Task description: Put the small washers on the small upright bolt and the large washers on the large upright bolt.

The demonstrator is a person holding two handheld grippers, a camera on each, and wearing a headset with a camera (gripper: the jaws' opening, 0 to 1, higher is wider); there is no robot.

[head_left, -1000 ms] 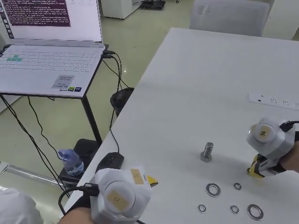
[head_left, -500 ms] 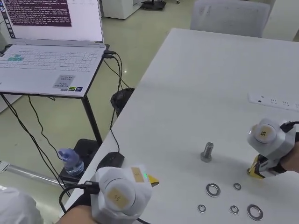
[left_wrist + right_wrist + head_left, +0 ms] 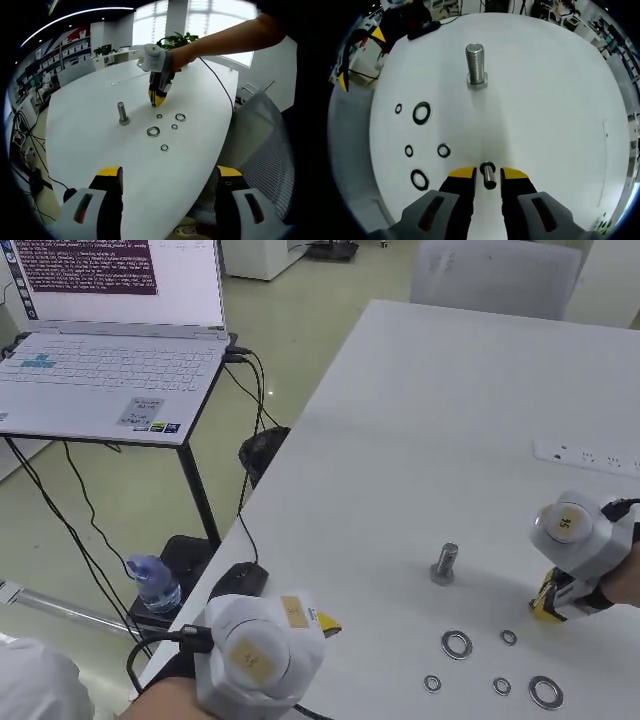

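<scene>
White table [image 3: 400, 440] stretches ahead, with a power strip [image 3: 585, 454] near its far right edge and a chair [image 3: 495, 275] beyond it. Off to the left a laptop [image 3: 100, 370] sits open on a stand, and a bottle [image 3: 150, 582] lies on the floor below.

Near the front of the table the big bolt [image 3: 444, 563] stands upright on its head. Two big washers [image 3: 457, 644] and three small washers [image 3: 509, 637] lie flat in a loose group just in front of it, all apart from one another and from both bolts.

To the right of the washers, the right gripper [image 3: 545, 605] points down at the table. In the right gripper view its jaws stand narrowly apart, one on each side of the small bolt [image 3: 487, 175]. That bolt stands upright on the table, and a thin strip of table shows between it and each jaw.

At the near left edge of the table the left gripper [image 3: 167, 175] is held low. Its jaws are spread wide with nothing between them, and it faces the bolts and washers.
</scene>
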